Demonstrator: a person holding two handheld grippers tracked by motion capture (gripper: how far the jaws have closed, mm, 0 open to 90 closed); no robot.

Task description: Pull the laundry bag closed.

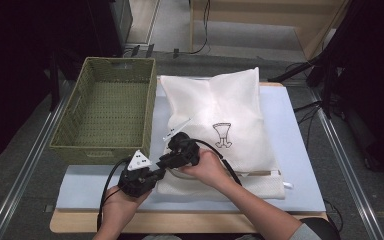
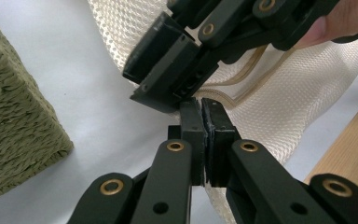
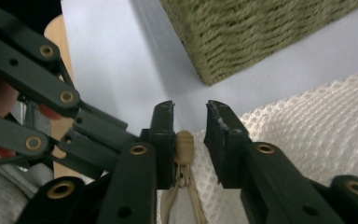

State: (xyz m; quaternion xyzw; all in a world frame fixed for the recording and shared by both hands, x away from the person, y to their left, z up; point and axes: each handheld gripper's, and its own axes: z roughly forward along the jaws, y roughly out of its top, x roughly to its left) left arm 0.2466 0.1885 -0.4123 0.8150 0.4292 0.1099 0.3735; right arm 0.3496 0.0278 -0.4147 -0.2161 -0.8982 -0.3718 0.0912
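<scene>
Working the mesh laundry bag's (image 1: 215, 120) zipper: left gripper (image 2: 204, 122) clamps the bag's edge, while the right gripper's (image 3: 190, 122) jaws stand apart around the zipper pull (image 3: 184, 148), which next needs pinching and drawing along.

Both grippers are meeting at the near corner of the mesh bag (image 1: 215, 125): the left gripper (image 2: 204, 122) is clamping tight, while the right gripper (image 3: 189, 122) is standing slightly parted, just beside it.
</scene>
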